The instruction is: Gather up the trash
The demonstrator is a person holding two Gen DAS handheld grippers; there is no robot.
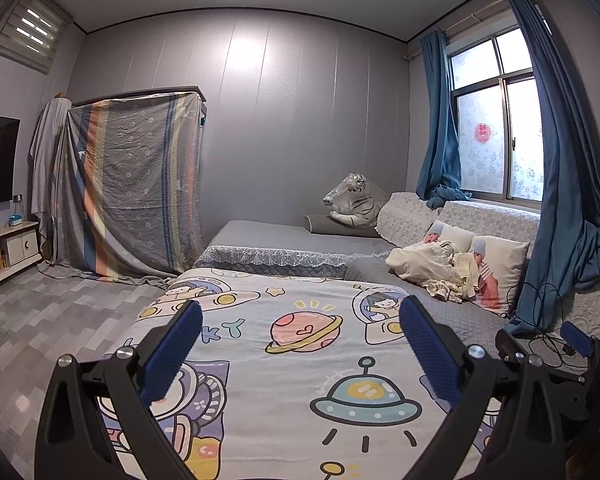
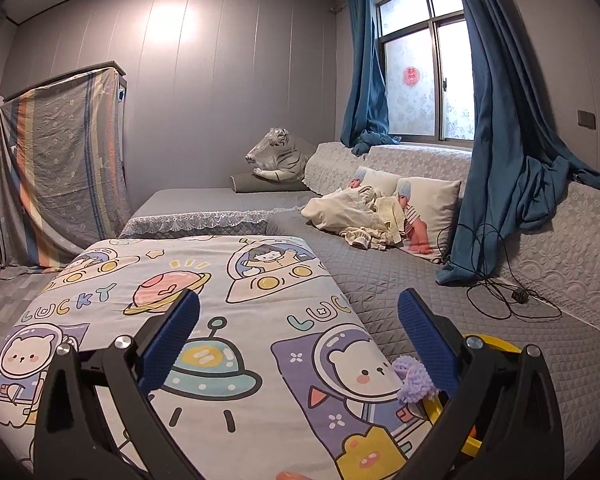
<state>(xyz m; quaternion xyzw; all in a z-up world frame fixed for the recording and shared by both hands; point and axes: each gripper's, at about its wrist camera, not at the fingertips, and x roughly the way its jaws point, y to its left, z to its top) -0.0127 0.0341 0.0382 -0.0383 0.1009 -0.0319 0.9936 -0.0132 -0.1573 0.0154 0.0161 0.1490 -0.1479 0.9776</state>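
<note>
My left gripper is open and empty, held over a cartoon space-print blanket on the bed. My right gripper is open and empty over the same blanket. A purple fluffy piece lies at the blanket's right edge beside my right finger, next to a yellow ring-shaped object partly hidden behind the finger. The other gripper shows at the right edge of the left wrist view. No clear trash item shows on the blanket.
A heap of cream clothes and baby-print pillows lie by the headboard. A black cable lies on the grey quilt. A toy tiger, blue curtains, a cloth-covered rack and a TV stand.
</note>
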